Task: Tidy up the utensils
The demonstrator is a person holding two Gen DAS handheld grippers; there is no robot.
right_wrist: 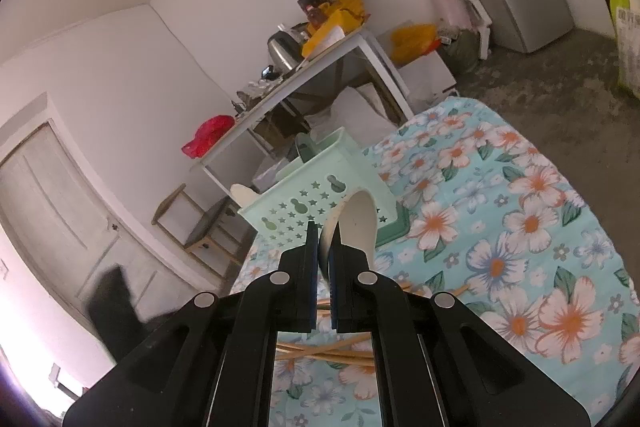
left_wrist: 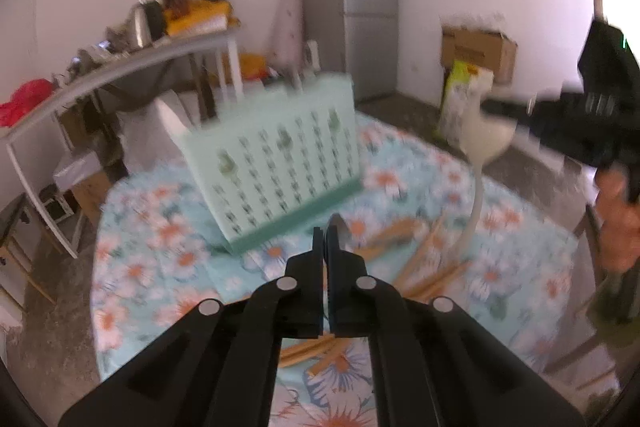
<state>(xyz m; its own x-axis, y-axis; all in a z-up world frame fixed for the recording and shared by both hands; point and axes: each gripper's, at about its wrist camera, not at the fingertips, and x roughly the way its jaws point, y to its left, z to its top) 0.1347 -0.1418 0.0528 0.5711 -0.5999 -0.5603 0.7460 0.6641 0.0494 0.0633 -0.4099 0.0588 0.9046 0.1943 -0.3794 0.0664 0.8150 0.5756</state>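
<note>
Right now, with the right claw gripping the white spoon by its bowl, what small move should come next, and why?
Probably carry the right claw over the open top of the green caddy: it is shut on the white spoon, handle hanging down, and the caddy stands just ahead on the tablecloth.

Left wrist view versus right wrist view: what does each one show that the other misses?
Only the left wrist view shows the right gripper from outside, holding the white ladle by its bowl, handle hanging down, plus a hand. Only the right wrist view shows the white door. Both show the green utensil holder, the wooden chopsticks on the floral tablecloth and the fridge.
</note>
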